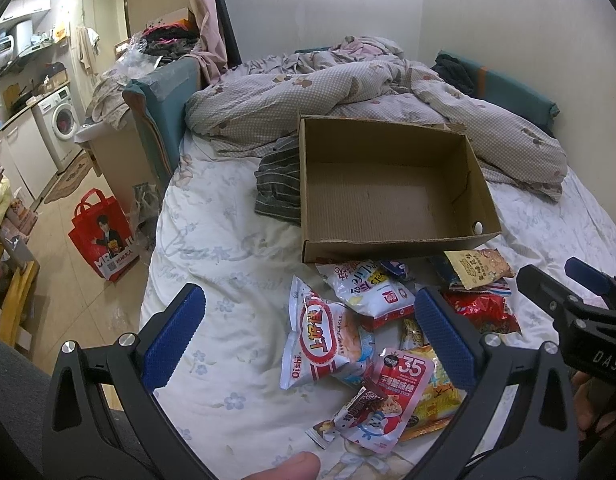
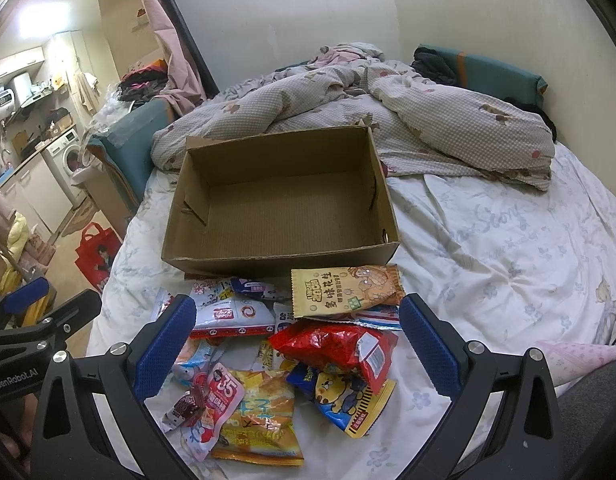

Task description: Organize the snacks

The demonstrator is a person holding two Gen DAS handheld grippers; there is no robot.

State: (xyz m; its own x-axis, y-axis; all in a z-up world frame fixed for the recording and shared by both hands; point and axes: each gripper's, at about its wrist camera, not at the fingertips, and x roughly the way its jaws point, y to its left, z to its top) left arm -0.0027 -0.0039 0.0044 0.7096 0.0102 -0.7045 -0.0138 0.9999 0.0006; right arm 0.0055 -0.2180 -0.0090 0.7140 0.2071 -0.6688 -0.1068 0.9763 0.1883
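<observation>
An open cardboard box (image 1: 388, 196) (image 2: 287, 208) lies on the bed with nothing inside. In front of it is a pile of snack packets: a white Oishi bag (image 1: 328, 344), a pink "35" packet (image 1: 404, 380) (image 2: 223, 390), a peanut packet (image 2: 344, 290) (image 1: 478, 268), a red bag (image 2: 336, 346), a blue bear bag (image 2: 340, 396) and a yellow bag (image 2: 259, 412). My left gripper (image 1: 308, 300) hovers open above the pile's left side. Over the right side my right gripper (image 2: 299, 304) hangs open too. Neither holds anything.
A rumpled duvet (image 2: 448, 128) fills the bed behind the box. A striped cloth (image 1: 277, 184) lies against the box's left wall. The bed edge drops at the left to a floor with a red shopping bag (image 1: 101, 236). Bare sheet (image 2: 508, 248) spreads right of the box.
</observation>
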